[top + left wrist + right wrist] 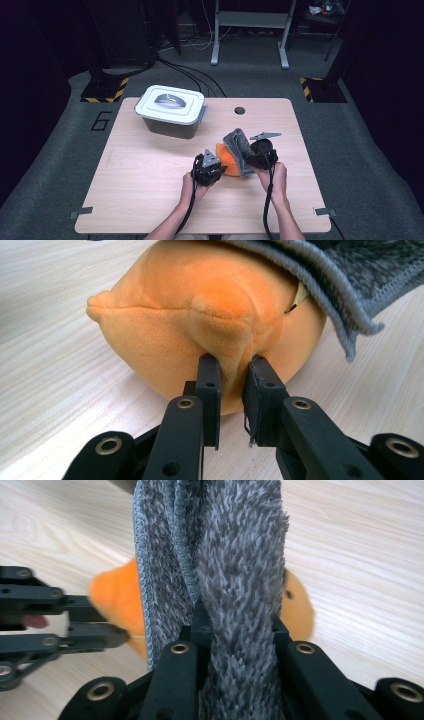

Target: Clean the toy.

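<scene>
Pinching a fold of the orange plush toy (200,325) between the left gripper (234,371) jaws. Clamped on the grey fuzzy cloth (235,580) in the right gripper (239,625), draped over the toy. Resting mid-table (150,180), near a lidded grey bin (172,111).

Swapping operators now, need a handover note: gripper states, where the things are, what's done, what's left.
Left gripper: shut on a pinch of the orange plush toy, which lies on the table.
Right gripper: shut on the grey cloth, held up over the toy.
The cloth drapes over the toy's far side; its near side is bare.
Lidded grey bin sits at the table's back left, lid on.
Done: both things gripped, cloth partly over the toy.
Left, by my guess: finish covering or wrapping the toy.
</scene>
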Motion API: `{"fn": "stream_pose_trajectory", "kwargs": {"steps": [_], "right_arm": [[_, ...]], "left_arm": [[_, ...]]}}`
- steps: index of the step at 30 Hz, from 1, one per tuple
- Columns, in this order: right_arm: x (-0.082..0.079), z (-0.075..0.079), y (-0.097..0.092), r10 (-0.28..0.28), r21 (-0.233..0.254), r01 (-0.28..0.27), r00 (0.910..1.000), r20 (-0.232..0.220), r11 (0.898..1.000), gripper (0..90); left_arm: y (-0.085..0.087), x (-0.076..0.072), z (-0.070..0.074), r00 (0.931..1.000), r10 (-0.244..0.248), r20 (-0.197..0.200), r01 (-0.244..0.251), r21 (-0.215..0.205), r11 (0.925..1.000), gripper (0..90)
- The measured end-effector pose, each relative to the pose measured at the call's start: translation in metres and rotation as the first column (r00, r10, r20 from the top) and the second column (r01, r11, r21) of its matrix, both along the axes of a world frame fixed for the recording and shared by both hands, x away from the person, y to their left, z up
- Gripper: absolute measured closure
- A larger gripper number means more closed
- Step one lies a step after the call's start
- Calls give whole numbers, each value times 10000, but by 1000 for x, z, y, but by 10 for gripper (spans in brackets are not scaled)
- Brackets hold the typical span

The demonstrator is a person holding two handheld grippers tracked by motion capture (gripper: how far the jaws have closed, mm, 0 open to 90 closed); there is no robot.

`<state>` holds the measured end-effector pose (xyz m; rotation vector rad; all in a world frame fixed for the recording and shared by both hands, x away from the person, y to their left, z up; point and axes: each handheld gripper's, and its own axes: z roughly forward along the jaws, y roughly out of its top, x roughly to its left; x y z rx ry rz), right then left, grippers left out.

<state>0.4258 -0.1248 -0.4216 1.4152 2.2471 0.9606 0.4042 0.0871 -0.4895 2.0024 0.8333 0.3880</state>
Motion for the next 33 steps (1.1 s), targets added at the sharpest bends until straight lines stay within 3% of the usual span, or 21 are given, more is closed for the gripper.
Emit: {"fn": "stream_pose_trajectory", "kwargs": {"steps": [9, 20, 25, 27, 30, 32, 33], "right_arm": [[8, -14, -31, -955, 172, 961, 9949, -333, 9952, 751], [22, -39, -45, -1616, 107, 1638, 9803, -1134, 9864, 751], [31, -58, -47, -1814, -152, 1817, 9665, -1815, 9832, 751], [34, -67, -47, -1835, -15, 1879, 9576, -2221, 9822, 750], [33, -67, -51, -1743, 70, 1799, 9612, -2140, 9837, 749], [29, -61, -53, -1958, 218, 2044, 9592, -2041, 9786, 750], [27, -57, -56, -1910, 246, 1987, 9644, -1828, 9797, 750]], "left_arm": [[1, -1, -1, 10000, -17, -18, 17, -22, 10000, 780], [-1, -1, -2, 10000, 1, 21, -1, -15, 10000, 780], [0, -1, -2, 10000, 4, -20, -4, -8, 10000, 779], [0, -2, -2, 10000, -14, 2, 14, 27, 10000, 779], [0, -2, -1, 10000, -29, 35, 29, 94, 10000, 778], [1, -2, -1, 10000, 3, 27, -3, 55, 10000, 777], [2, -2, -1, 10000, -30, -35, 30, 48, 10000, 776]]}}
